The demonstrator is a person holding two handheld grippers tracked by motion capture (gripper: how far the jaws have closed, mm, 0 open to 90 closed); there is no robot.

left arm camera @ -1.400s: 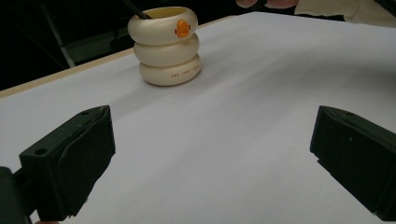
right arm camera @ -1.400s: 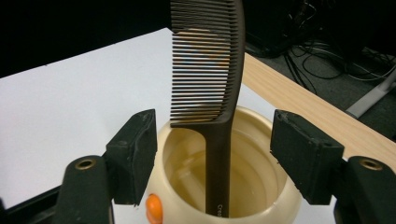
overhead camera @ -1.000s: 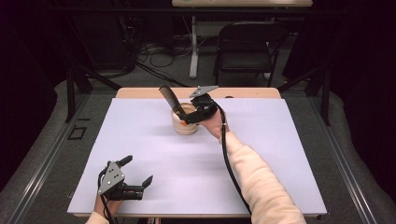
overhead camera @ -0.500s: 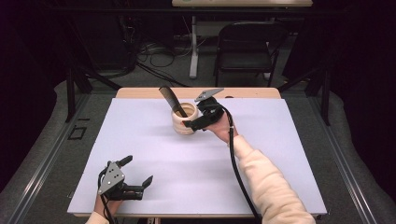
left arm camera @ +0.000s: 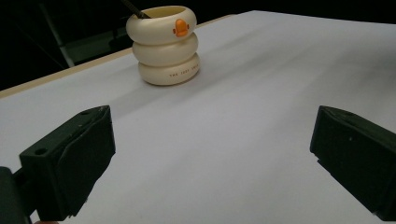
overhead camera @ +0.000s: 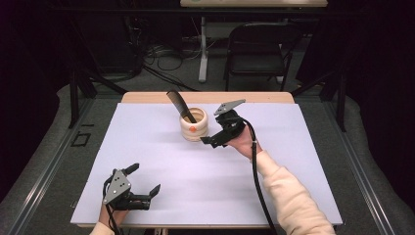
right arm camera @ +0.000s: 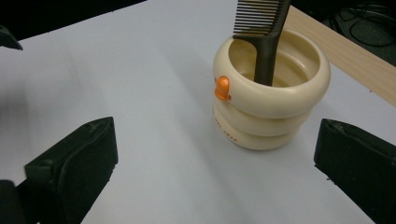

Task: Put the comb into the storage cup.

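Cream cup [overhead camera: 194, 126] just beside right claw [overhead camera: 209, 141]

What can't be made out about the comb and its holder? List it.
- Comb top: cut off by the upper edge, right gripper view.
- Comb's lower end: hidden inside the cream ringed holder, all views.
- Small print on the holder's bottom ring: too small to read, left gripper view.

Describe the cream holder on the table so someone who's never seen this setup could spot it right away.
On the white table, look toward the far edge, near the middle. There stands the cream holder, just left of the right gripper. It looks like three stacked rings, with a small orange mark on its top ring and a dark comb standing in it.
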